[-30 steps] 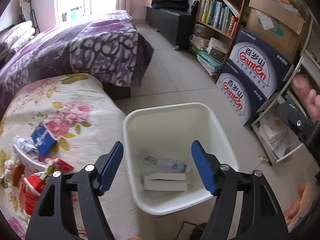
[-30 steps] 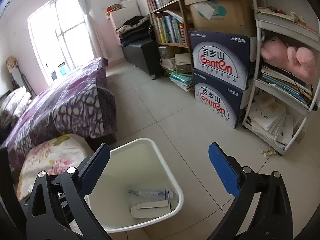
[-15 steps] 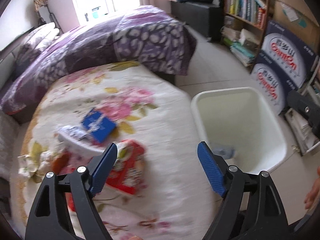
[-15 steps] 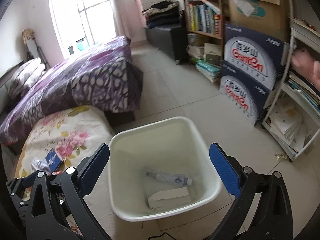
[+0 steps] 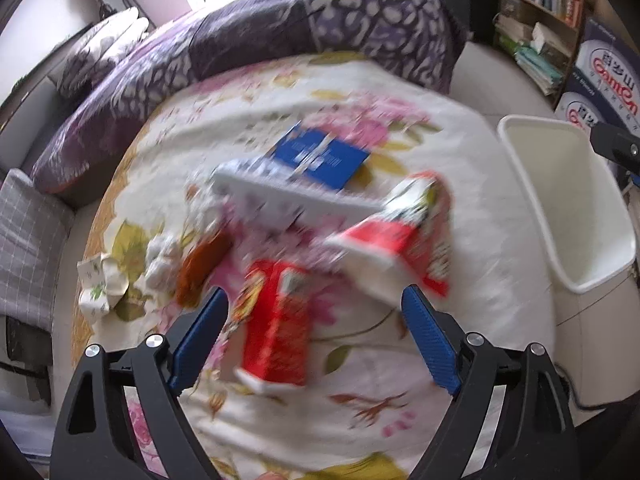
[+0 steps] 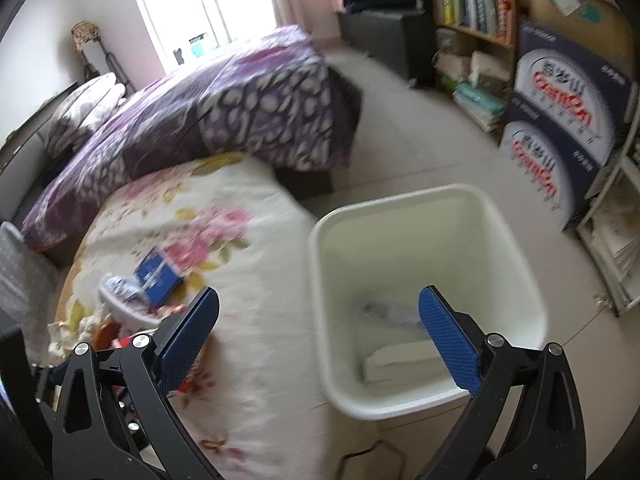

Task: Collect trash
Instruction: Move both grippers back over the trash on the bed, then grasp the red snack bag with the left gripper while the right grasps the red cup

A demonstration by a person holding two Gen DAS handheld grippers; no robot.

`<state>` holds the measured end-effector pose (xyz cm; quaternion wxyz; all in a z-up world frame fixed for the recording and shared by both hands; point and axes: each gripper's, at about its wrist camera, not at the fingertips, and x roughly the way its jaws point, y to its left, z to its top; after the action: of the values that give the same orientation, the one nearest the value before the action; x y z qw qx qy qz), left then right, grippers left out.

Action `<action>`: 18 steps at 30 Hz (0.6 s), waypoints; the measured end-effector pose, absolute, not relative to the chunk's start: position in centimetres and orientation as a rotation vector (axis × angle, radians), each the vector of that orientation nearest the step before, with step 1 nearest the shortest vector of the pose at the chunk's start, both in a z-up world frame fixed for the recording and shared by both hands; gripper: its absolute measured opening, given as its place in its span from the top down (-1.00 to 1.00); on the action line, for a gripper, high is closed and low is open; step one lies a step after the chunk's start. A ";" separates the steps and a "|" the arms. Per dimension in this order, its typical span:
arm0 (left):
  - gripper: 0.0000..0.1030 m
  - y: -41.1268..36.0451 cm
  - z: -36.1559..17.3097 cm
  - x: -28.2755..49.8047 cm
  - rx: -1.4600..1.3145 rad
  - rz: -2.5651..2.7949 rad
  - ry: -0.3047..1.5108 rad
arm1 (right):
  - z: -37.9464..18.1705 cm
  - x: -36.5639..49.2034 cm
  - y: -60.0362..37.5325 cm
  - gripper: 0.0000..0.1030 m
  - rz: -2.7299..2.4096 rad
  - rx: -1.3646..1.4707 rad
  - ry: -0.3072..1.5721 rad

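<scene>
Trash lies scattered on the floral bed cover (image 5: 400,420): a red packet (image 5: 276,328), a red and white wrapper (image 5: 400,236), a blue booklet (image 5: 320,158), a white tube (image 5: 280,196), a brown scrap (image 5: 200,268) and crumpled tissue (image 5: 104,284). My left gripper (image 5: 314,300) hovers above the red packet, jaws opening, nothing between them. The white bin (image 6: 424,292) stands beside the bed with a tube and a flat white box (image 6: 400,360) inside. My right gripper (image 6: 318,300) is open and empty, above the gap between bed and bin.
A purple patterned quilt (image 5: 260,32) covers the far half of the bed. Blue printed cartons (image 6: 568,108) and a bookshelf (image 6: 472,4) line the right wall. A wire rack with papers (image 6: 616,248) stands right of the bin on the tiled floor (image 6: 420,128).
Both grippers have swung left from the bin toward the bed. The left view now looks down on the trash instead of the bin. The left jaws have spread wider.
</scene>
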<state>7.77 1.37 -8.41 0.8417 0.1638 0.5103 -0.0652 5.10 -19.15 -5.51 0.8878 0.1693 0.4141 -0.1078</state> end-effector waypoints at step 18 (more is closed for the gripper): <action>-0.67 7.9 -13.5 9.3 0.188 -0.166 1.251 | -12.7 9.7 -12.5 -0.86 -0.094 0.681 1.121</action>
<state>9.33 7.91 -13.49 0.8035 0.0876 0.5838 -0.0773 9.66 -12.50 -12.69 0.7915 0.3166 0.5209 -0.0438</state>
